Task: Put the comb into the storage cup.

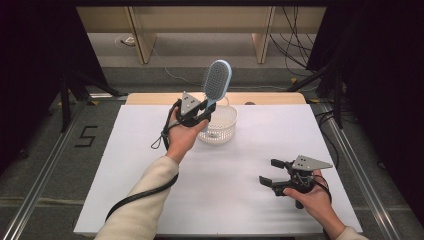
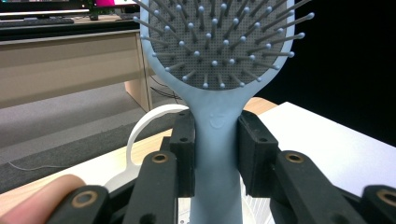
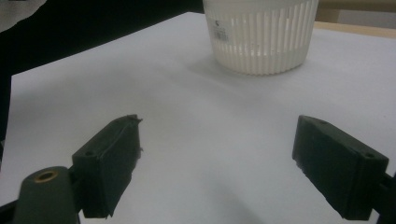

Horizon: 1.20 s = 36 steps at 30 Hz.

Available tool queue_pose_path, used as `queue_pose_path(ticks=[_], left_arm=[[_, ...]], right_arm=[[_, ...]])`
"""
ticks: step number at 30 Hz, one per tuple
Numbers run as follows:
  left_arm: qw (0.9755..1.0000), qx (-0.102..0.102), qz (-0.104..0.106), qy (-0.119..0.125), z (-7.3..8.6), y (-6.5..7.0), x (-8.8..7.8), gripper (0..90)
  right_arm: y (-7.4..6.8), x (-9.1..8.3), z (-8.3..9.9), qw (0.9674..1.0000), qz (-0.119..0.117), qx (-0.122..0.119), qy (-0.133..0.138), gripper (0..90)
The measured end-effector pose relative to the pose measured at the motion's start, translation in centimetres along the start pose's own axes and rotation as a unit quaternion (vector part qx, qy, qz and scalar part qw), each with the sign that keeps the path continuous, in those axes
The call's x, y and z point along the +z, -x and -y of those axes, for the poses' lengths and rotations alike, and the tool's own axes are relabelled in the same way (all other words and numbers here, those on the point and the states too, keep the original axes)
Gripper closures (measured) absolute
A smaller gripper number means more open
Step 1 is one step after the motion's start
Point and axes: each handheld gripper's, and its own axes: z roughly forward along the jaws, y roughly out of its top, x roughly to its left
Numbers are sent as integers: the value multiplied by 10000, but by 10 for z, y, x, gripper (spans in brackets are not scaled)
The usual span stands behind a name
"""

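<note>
A light blue hairbrush (image 1: pixel 216 81) stands upright above the far middle of the table, bristles toward me. My left gripper (image 1: pixel 200 114) is shut on its handle, just above a white slatted basket (image 1: pixel 226 129). In the left gripper view both black pads clamp the brush handle (image 2: pixel 215 140), with the bristle head (image 2: pixel 219 42) above and the basket's rim (image 2: pixel 140 130) behind. My right gripper (image 1: pixel 274 172) rests open at the near right of the table with nothing between its fingers. In the right gripper view its jaws stand wide apart, facing the basket (image 3: pixel 261 35).
A white sheet covers the table (image 1: pixel 150 170), and a wooden strip (image 1: pixel 150 97) shows along its far edge. Beyond it are wooden desk legs (image 1: pixel 142 40) and floor cables (image 1: pixel 295 45). Metal rails (image 1: pixel 45 165) run down both sides.
</note>
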Motion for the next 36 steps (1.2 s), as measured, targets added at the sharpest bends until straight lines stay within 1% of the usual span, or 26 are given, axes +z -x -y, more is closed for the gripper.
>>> queue_pose_path(ticks=[12,23,36], left_arm=[[10000,13,-9,6,-3,0,3,695],[10000,-17,-18,-7,-4,0,5,695],[10000,21,-13,-13,-6,0,7,695]], right_arm=[[0,0,0,10000,-1,7,2,162],[0,0,0,10000,-4,8,-1,162],[0,0,0,10000,-3,8,3,162]])
